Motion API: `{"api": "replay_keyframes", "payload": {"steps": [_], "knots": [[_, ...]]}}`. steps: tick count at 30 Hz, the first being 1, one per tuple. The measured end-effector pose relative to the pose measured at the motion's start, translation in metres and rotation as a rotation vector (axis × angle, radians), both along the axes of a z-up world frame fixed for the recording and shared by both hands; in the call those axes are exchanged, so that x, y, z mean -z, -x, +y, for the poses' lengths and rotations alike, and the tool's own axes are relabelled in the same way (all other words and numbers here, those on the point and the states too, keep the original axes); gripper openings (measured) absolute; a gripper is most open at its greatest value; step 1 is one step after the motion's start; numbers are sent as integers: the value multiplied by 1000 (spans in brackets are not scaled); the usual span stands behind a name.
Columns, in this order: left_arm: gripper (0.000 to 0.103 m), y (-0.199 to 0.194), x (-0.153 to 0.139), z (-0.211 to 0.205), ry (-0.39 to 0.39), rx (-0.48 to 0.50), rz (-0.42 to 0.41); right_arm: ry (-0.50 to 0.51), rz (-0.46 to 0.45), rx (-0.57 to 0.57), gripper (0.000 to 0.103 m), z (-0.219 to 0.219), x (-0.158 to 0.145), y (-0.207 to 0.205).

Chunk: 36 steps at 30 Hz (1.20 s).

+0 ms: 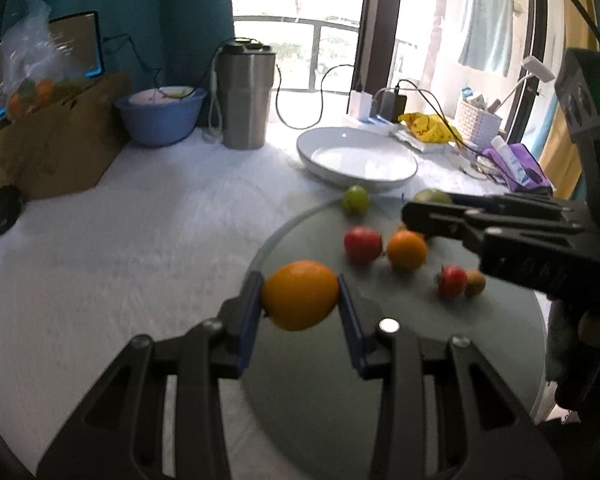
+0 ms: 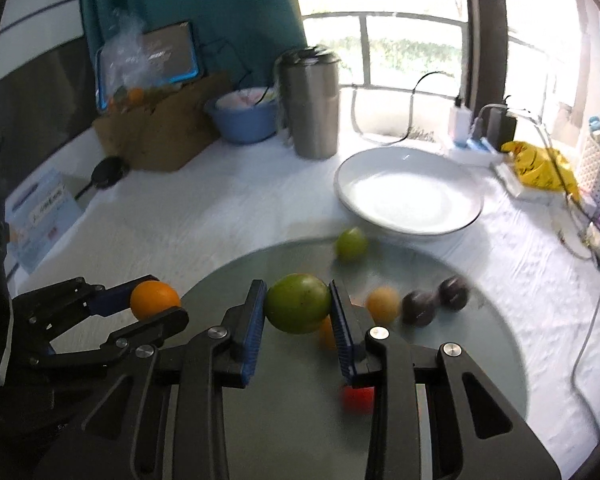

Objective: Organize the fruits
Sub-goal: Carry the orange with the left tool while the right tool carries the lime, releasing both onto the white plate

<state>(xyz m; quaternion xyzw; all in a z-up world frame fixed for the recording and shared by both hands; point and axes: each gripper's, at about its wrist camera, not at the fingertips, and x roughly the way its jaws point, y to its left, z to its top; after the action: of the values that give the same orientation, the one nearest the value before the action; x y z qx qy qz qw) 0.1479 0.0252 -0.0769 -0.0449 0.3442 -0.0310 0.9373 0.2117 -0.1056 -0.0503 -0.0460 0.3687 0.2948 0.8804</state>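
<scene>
Jaws on your left gripper [image 1: 300,300] are clamped on an orange fruit [image 1: 300,295], lifted over the near left rim of the round glass board [image 1: 500,360]. Your right gripper [image 2: 298,312] has its jaws closed on a green fruit [image 2: 297,303] above that board's middle. Loose fruit still lies on the board: a small green one [image 2: 351,243] at its far edge, just short of the empty white bowl [image 2: 410,196] toward the counter's [image 2: 220,216] back.
</scene>
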Motion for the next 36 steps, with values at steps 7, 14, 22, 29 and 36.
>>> {"api": "replay_keyframes", "payload": {"steps": [7, 14, 22, 29, 36], "knots": [[38, -35, -14, -9, 5, 0, -29, -14, -44, 41, 34, -27, -13, -39], [38, -75, -24, -19, 24, 40, -38, -18, -68, 54, 34, -37, -17, -70], [38, -120, -24, -24, 46, 76, -29, -3, -53, 60, 34, -41, -7, -108], [38, -165, -13, -27, 79, 77, 18, 14, 1, 69, 34, -43, 14, -139], [38, -195, 4, -30, 81, 70, 77, 10, 34, 90, 34, -47, 29, -159]]}}
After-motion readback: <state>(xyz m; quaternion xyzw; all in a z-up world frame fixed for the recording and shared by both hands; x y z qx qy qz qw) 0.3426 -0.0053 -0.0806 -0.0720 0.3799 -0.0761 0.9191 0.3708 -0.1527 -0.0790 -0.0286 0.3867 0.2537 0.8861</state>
